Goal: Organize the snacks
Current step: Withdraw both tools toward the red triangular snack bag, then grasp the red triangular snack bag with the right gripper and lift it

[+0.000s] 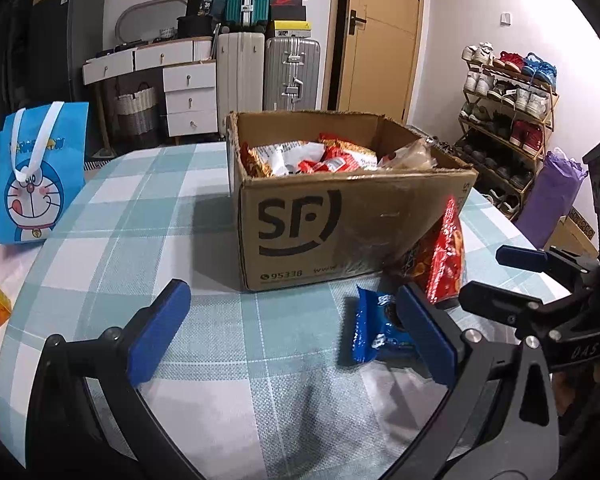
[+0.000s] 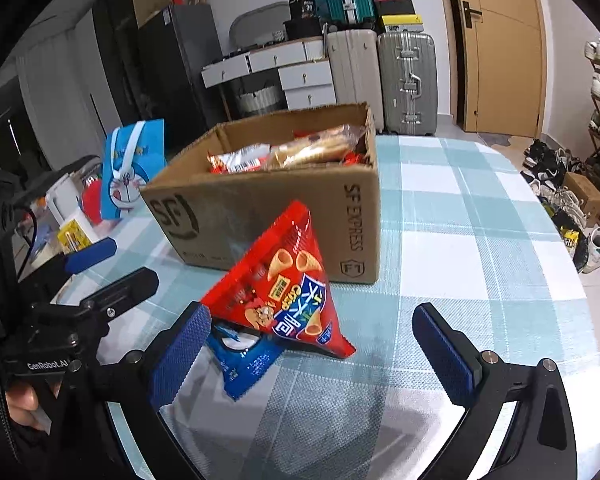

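Note:
An open cardboard SF box (image 1: pixel 324 224) stands on the checked tablecloth and holds several snack packets (image 1: pixel 312 158); it also shows in the right wrist view (image 2: pixel 260 208). A red bag of cone crisps (image 2: pixel 288 288) leans against the box's near corner, also seen in the left wrist view (image 1: pixel 444 256). A blue biscuit packet (image 1: pixel 376 332) lies flat beside it, partly under the red bag (image 2: pixel 240 364). My left gripper (image 1: pixel 296 332) is open and empty, its right finger over the blue packet. My right gripper (image 2: pixel 320 352) is open and empty, just in front of the red bag.
A blue Doraemon bag (image 1: pixel 40 176) stands at the table's left. The right gripper (image 1: pixel 540 276) shows at the right of the left wrist view. Suitcases (image 1: pixel 288 72), drawers and a shoe rack (image 1: pixel 508 120) stand beyond the table.

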Demonstrator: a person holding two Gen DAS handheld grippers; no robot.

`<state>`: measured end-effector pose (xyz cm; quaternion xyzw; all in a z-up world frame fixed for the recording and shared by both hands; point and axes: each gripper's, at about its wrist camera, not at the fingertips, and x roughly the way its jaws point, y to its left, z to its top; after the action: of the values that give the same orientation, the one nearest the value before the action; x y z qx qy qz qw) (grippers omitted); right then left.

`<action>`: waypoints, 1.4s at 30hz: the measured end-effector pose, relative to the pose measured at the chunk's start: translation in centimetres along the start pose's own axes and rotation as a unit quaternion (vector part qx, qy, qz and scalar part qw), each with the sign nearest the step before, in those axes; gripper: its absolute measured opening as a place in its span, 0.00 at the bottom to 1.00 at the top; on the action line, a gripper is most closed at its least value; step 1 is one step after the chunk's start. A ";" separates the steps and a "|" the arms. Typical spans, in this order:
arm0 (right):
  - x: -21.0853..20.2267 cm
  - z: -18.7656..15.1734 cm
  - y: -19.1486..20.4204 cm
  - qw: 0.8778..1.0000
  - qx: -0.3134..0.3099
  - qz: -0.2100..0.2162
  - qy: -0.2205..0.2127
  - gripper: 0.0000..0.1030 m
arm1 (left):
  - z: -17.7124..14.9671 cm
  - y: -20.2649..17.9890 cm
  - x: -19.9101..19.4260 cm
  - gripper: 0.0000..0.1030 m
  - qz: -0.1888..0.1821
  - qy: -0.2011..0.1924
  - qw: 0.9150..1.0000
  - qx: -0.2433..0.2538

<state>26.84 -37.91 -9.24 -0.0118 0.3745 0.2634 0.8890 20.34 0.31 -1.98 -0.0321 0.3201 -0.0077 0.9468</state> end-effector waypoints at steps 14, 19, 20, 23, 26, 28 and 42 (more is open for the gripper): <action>2.9 0.2 1.1 0.999 -0.017 0.008 0.041 1.00 | -0.8 1.5 0.9 0.99 0.007 0.007 1.000 -0.014; 3.9 0.3 1.4 0.998 -0.023 0.005 0.060 0.99 | -1.0 2.1 0.9 0.99 0.003 0.010 1.000 -0.025; 3.9 0.3 1.5 0.998 -0.024 0.004 0.059 0.99 | -1.0 2.2 0.9 0.99 0.001 0.010 1.000 -0.029; 4.1 0.2 1.8 0.997 -0.039 -0.002 0.065 0.99 | -1.2 2.4 0.9 0.99 0.002 0.009 0.999 -0.036; 3.8 0.1 2.3 0.997 -0.058 -0.011 0.058 0.99 | -1.2 2.6 1.0 0.99 -0.001 0.011 0.999 -0.041; 4.1 0.2 2.6 0.996 -0.069 -0.021 0.058 0.99 | -1.3 2.7 0.9 0.99 -0.002 0.011 0.999 -0.044; 5.1 0.6 3.6 0.995 -0.079 -0.023 0.059 0.99 | -1.6 2.5 1.0 0.99 -0.001 0.011 0.999 -0.042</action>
<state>28.49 -32.35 -11.60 -0.1059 0.4039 0.2704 0.8675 20.13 2.72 -3.99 -0.0718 0.3304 0.0041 0.9411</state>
